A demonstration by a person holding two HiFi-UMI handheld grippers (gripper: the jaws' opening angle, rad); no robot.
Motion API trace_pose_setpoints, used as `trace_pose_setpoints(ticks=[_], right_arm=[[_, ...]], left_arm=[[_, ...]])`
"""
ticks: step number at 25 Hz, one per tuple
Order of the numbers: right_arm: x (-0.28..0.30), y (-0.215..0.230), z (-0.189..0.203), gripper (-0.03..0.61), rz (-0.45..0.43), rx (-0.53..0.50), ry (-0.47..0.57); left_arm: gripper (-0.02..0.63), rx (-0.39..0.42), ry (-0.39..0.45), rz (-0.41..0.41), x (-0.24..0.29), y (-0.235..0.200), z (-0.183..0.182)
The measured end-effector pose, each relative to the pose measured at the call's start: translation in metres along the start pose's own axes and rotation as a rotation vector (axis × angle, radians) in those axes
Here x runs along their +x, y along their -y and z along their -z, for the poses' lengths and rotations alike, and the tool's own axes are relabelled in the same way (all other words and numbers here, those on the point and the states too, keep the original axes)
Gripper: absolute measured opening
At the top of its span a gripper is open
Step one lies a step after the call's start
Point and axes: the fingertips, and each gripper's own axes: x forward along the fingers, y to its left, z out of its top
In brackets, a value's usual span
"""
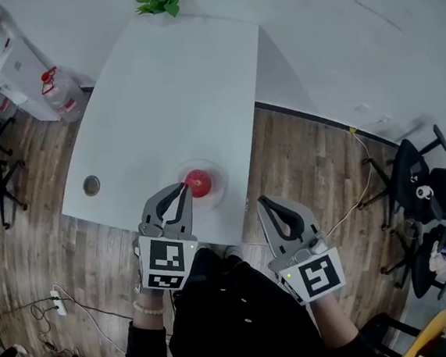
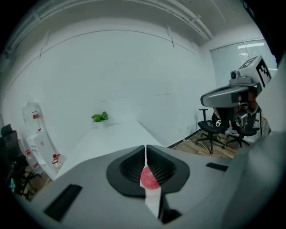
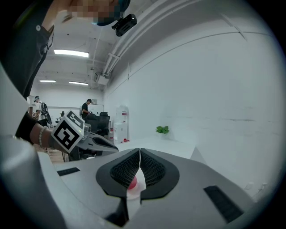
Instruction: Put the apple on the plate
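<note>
The apple [image 1: 198, 183] already sits on the plate [image 1: 220, 185]. Your left gripper [image 1: 182, 190] and right gripper [image 1: 264, 202] hold nothing, jaws pressed together, so I judge you need only stay clear.

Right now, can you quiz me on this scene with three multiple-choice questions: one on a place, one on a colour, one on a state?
1. Where is the apple?
A. on the plate
B. on the floor
C. on a chair
2. What colour is the apple?
A. green
B. red
C. yellow
3. The left tool's jaws are:
A. wide apart
B. together, empty
C. clamped on the apple
Answers: A, the plate rings it; B, it shows red; B, no gap between them, and the apple lies beyond.
</note>
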Motion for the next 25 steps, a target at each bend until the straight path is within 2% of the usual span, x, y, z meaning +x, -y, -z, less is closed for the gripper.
trace_pose_setpoints(ticks=[8, 14, 20, 25], right_arm=[[-0.003, -0.004, -0.016, 0.043, -0.005, -0.038, 0.030], [-0.007, -0.007, -0.026, 0.043, -0.013, -0.071, 0.036], [-0.010, -0.014, -0.024, 0.043, -0.026, -0.111, 0.010], [-0.010, -0.015, -0.027, 0.041, -0.031, -0.122, 0.017]], left_arm=[[0.015, 0.008, 0.060, 0.012, -0.031, 0.003, -0.035], [0.014, 0.053, 0.122, 0.015, -0.054, 0.009, -0.063], [0.014, 0.036, 0.121, 0.002, -0.069, 0.014, -0.071], [0.014, -0.018, 0.095, -0.009, -0.075, 0.018, -0.069]])
